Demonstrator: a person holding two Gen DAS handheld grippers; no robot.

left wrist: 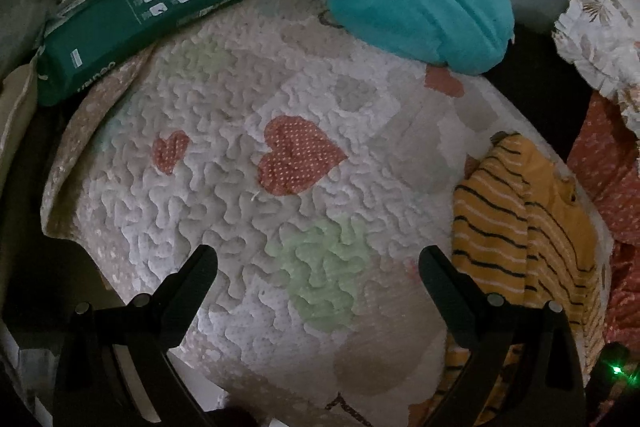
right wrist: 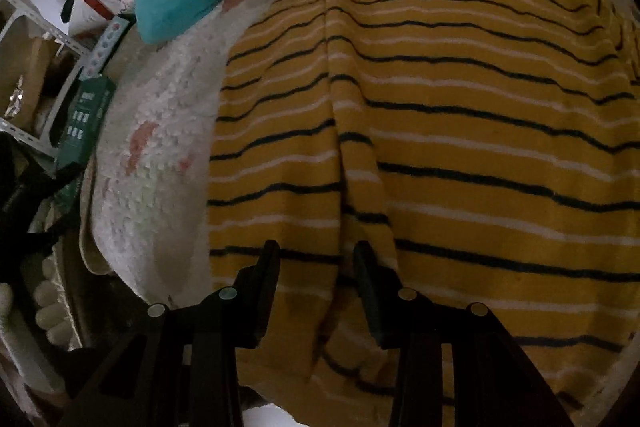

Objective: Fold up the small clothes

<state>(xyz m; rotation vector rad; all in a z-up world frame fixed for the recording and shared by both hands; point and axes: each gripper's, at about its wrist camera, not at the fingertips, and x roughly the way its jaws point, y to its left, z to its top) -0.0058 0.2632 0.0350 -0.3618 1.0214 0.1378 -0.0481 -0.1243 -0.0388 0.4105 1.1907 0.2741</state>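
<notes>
Folding is midway: right gripper [right wrist: 316, 259], jaws part-spread astride the sweater's [right wrist: 460, 115] folded sleeve, must clamp it; left gripper [left wrist: 318, 263] gapes empty over the quilt [left wrist: 224, 99].

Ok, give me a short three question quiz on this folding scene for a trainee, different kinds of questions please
1. True or false: the left gripper is shut on the yellow striped sweater.
2. Multiple choice: what lies on the far edge of the heart-patterned quilt? A) a teal plush cushion B) a red bucket C) a glass bottle
3. Fill in: the dark green package lies at the quilt's far ____ corner in the left wrist view.

Key: 1 false, its jaws stand wide open over bare quilt, with the sweater off to its right. 2 A. 3 left.
</notes>
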